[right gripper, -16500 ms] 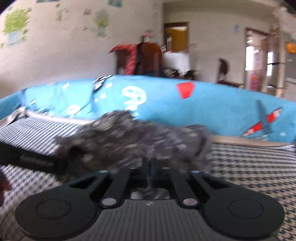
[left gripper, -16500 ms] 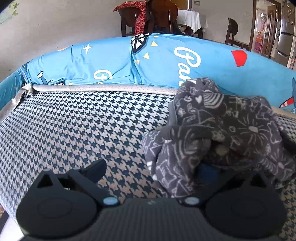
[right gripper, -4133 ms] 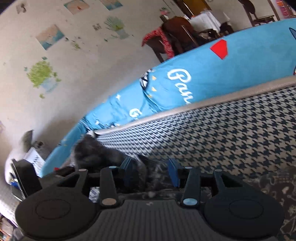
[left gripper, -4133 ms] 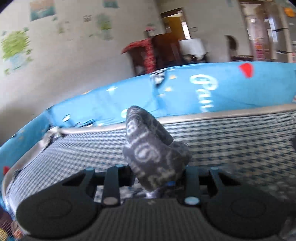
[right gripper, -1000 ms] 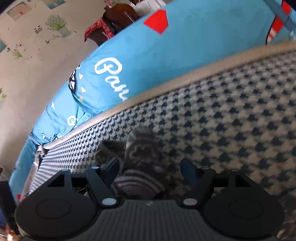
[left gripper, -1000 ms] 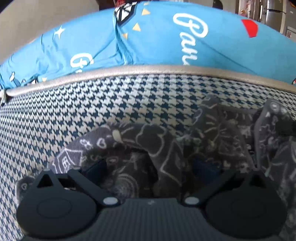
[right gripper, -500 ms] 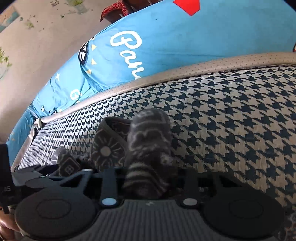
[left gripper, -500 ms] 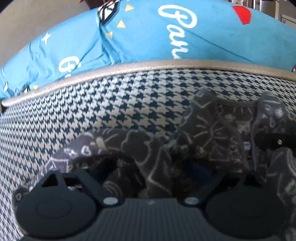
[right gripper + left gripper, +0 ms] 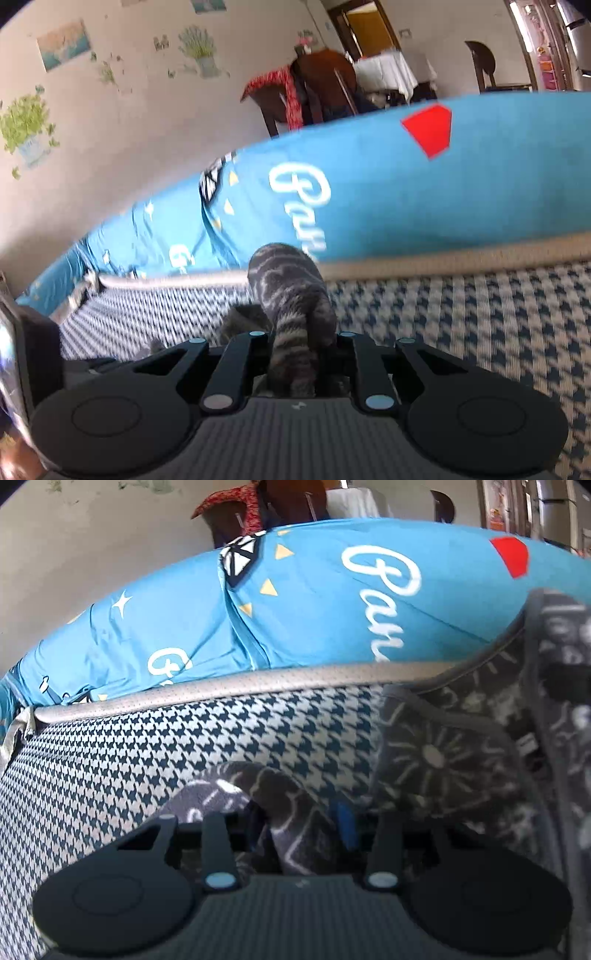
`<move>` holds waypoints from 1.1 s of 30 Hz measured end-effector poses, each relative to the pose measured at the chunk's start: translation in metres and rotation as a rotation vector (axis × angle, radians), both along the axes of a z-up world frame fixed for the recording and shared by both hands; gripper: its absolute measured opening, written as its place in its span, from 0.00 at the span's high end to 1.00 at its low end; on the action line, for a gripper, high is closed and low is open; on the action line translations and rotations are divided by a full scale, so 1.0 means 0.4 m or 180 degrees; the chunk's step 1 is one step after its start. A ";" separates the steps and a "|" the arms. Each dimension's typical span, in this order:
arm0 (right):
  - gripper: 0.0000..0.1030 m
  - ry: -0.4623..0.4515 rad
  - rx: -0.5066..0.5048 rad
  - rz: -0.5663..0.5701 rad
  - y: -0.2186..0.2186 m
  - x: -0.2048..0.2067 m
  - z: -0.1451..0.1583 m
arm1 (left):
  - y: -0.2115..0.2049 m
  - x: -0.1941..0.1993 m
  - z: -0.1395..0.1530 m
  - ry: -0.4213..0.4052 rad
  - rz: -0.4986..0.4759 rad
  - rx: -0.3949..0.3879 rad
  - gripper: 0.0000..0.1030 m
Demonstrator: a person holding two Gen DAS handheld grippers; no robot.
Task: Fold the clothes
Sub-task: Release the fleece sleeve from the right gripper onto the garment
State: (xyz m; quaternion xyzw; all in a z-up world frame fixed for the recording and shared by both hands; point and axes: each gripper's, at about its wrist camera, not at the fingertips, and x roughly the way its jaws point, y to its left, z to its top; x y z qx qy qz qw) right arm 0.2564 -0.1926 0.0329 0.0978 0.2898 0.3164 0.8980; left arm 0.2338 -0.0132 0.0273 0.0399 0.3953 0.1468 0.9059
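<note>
A dark grey garment (image 9: 461,760) printed with white doodles lies on the houndstooth cushion (image 9: 147,760). A fold of it is pinched in my left gripper (image 9: 299,827), whose jaws are closing on it, while the rest rises at the right of the left wrist view. In the right wrist view a hump of the same garment (image 9: 291,295) stands up between the jaws of my right gripper (image 9: 299,350). Those jaws are closing and press on the cloth. The fingertips of both grippers are hidden by fabric.
A blue cover with white lettering (image 9: 332,602) forms the wall behind the cushion, edged with grey piping (image 9: 221,690). Chairs and a table (image 9: 325,85) stand further back. The other gripper's body (image 9: 33,354) shows at the left edge of the right wrist view.
Both grippers have closed onto the garment and lifted. The cloth now stands up in the right gripper, and the right part of the garment has risen in the left wrist view.
</note>
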 end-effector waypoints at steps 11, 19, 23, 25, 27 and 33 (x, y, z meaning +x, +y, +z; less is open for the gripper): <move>0.84 -0.0619 0.0077 -0.0483 -0.024 0.082 0.095 | 0.008 0.049 0.058 -0.0398 0.0370 0.0103 0.60; 0.72 -0.0176 -0.0280 -0.0907 -0.053 0.171 0.004 | -0.002 0.046 0.046 -0.0366 0.0294 0.0051 0.18; 0.53 -0.0274 -0.0330 -0.0975 -0.061 0.167 0.012 | -0.020 0.042 0.041 -0.0328 0.0205 0.0135 0.10; 0.42 -0.0427 -0.0426 -0.1059 -0.061 0.158 0.023 | -0.023 0.039 0.040 -0.0317 0.0190 0.0178 0.07; 0.31 -0.0507 -0.0495 -0.1081 -0.062 0.154 0.036 | -0.022 0.038 0.041 -0.0303 0.0192 0.0180 0.05; 0.27 -0.0518 -0.0698 -0.1312 -0.073 0.154 0.046 | -0.012 0.042 0.030 -0.0183 0.0235 0.0128 0.04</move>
